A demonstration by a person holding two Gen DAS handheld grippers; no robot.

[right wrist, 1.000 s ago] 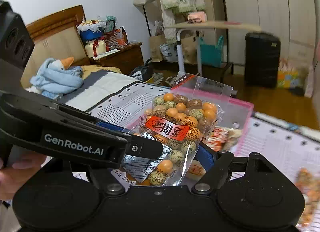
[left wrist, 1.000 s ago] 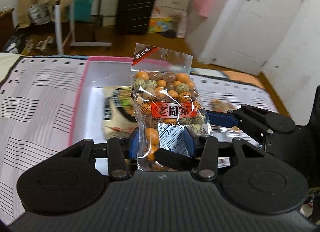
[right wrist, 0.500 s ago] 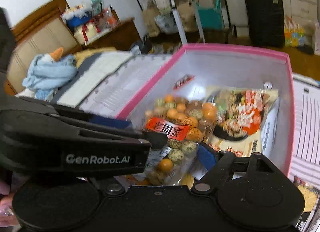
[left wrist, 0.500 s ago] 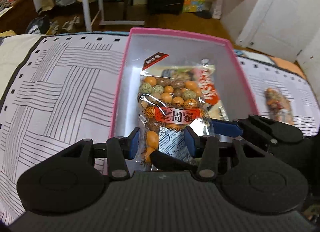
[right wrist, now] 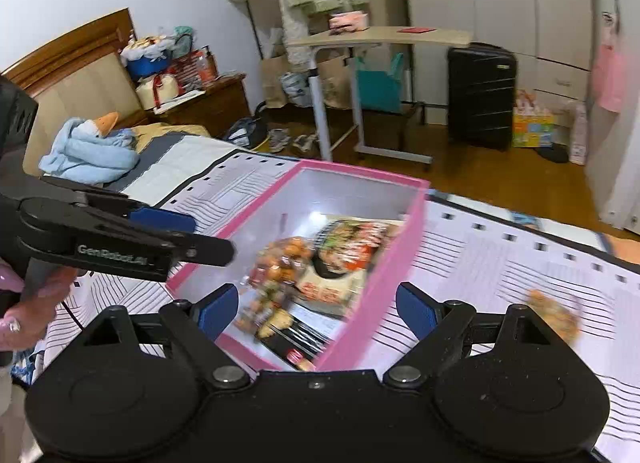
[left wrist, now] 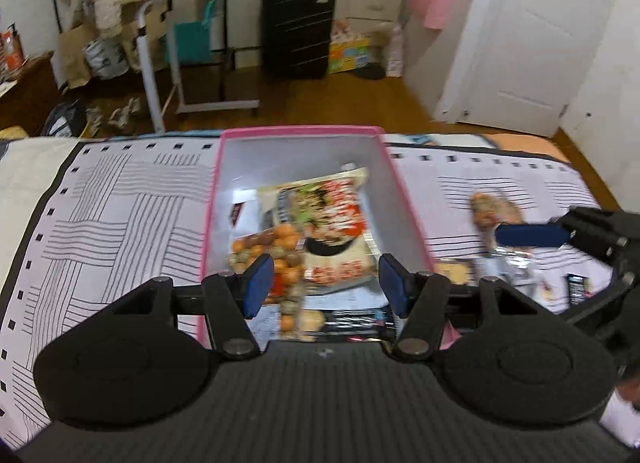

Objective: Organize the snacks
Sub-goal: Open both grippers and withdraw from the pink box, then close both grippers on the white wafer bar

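The bag of orange and green coated nuts (left wrist: 272,255) lies blurred inside the pink box (left wrist: 300,130), beside a red-printed noodle pack (left wrist: 328,215). My left gripper (left wrist: 326,285) hovers over the box's near end. Its jaws are opening and nothing is between the blue pads. In the right wrist view the nut bag (right wrist: 280,267) rests in the pink box (right wrist: 404,247), free of my right gripper (right wrist: 316,311). That gripper's jaws are opening too, wide and empty. A dark pack (right wrist: 304,335) lies at the box's near end.
Another snack bag (left wrist: 494,211) lies on the striped bedspread (left wrist: 120,215) right of the box, with more packs near it. A hand (right wrist: 24,303) holds the left gripper. Beyond the bed stand a rolling table (right wrist: 380,37) and a black suitcase (right wrist: 480,95).
Both grippers held the nut bag upright over the box; now they have let go, their jaws are wider, and the bag lies in the box. Both have pulled back.
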